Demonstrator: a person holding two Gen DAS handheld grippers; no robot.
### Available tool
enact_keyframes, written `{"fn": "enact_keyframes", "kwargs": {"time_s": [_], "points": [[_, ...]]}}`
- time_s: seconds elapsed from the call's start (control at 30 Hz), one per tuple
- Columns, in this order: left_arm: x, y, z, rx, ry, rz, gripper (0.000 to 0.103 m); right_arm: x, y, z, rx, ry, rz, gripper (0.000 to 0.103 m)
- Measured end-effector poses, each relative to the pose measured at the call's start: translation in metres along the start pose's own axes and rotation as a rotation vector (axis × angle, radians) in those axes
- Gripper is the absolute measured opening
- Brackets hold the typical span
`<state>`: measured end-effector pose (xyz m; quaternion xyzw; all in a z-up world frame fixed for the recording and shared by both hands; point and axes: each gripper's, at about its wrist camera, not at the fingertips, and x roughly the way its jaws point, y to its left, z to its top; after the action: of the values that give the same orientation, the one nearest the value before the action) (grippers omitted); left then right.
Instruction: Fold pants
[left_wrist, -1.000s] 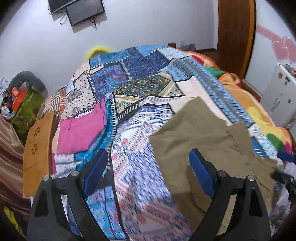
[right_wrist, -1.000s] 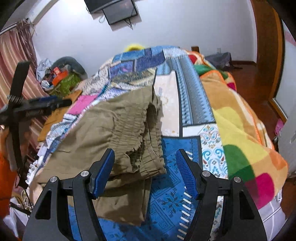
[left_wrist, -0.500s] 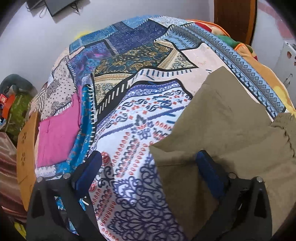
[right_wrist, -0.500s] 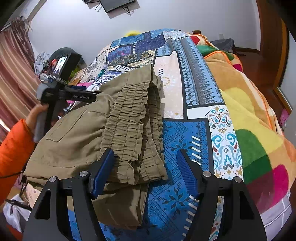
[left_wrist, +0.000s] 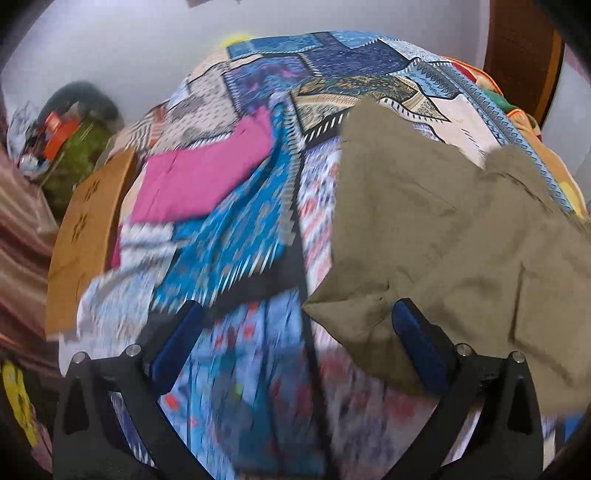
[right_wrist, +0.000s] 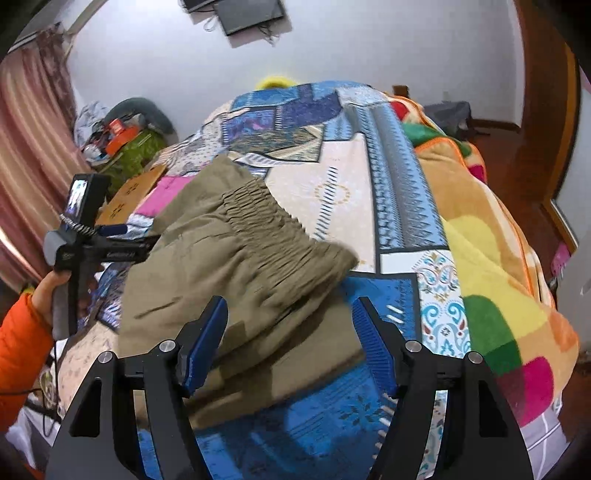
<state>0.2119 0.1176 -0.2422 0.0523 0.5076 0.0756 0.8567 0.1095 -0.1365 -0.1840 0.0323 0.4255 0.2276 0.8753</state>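
Olive-green pants (left_wrist: 436, 236) lie folded on a patchwork bedspread (left_wrist: 229, 251); their gathered waistband (right_wrist: 273, 236) shows in the right wrist view. My left gripper (left_wrist: 291, 325) is open, with the near-left corner of the pants between its fingers and nothing gripped. My right gripper (right_wrist: 288, 332) is open just above the near end of the pants (right_wrist: 240, 295). The left gripper (right_wrist: 92, 247) also shows at the left of the right wrist view, held by a hand in an orange sleeve.
A pink cloth (left_wrist: 199, 177) lies on the bed's left side beside a wooden board (left_wrist: 85, 229). An orange and green blanket (right_wrist: 491, 258) covers the bed's right side. Clutter (right_wrist: 122, 136) sits by the wall and curtain at left.
The left gripper has swung left and back, and its view is blurred. The right gripper has moved forward over the near end of the pants. Both stay open.
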Motion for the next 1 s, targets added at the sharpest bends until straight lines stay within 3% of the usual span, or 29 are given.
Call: {"fn": "enact_keyframes", "kwargs": {"time_s": [0.23, 0.4, 0.5, 0.6, 0.63, 0.73, 0.87, 1.0], "points": [[-0.032, 0.012, -0.053, -0.065, -0.011, -0.061, 0.103, 0.011, 0.02, -0.013, -0.061, 0.033, 0.027, 0.066], [-0.038, 0.023, -0.067, -0.096, -0.023, -0.053, 0.103, 0.027, 0.017, -0.023, -0.059, 0.076, 0.032, 0.052], [-0.034, 0.037, -0.073, -0.147, -0.007, -0.077, 0.101, 0.032, 0.015, -0.027, -0.068, 0.073, 0.036, 0.052], [-0.029, 0.048, -0.076, -0.17, 0.012, 0.002, 0.083, 0.03, 0.016, -0.027, -0.091, 0.064, 0.027, 0.049], [-0.027, 0.053, -0.078, -0.184, 0.024, 0.022, 0.082, 0.029, 0.017, -0.027, -0.101, 0.061, 0.012, 0.046], [-0.026, 0.067, -0.082, -0.221, 0.046, -0.021, 0.081, 0.029, 0.012, -0.027, -0.11, 0.06, -0.034, 0.044], [-0.048, 0.06, -0.077, -0.151, -0.017, 0.008, 0.081, 0.024, -0.002, -0.024, -0.063, 0.069, -0.031, 0.044], [-0.074, 0.043, -0.053, -0.102, -0.099, -0.063, 0.081, 0.015, -0.007, -0.016, -0.056, 0.044, -0.05, 0.045]]}}
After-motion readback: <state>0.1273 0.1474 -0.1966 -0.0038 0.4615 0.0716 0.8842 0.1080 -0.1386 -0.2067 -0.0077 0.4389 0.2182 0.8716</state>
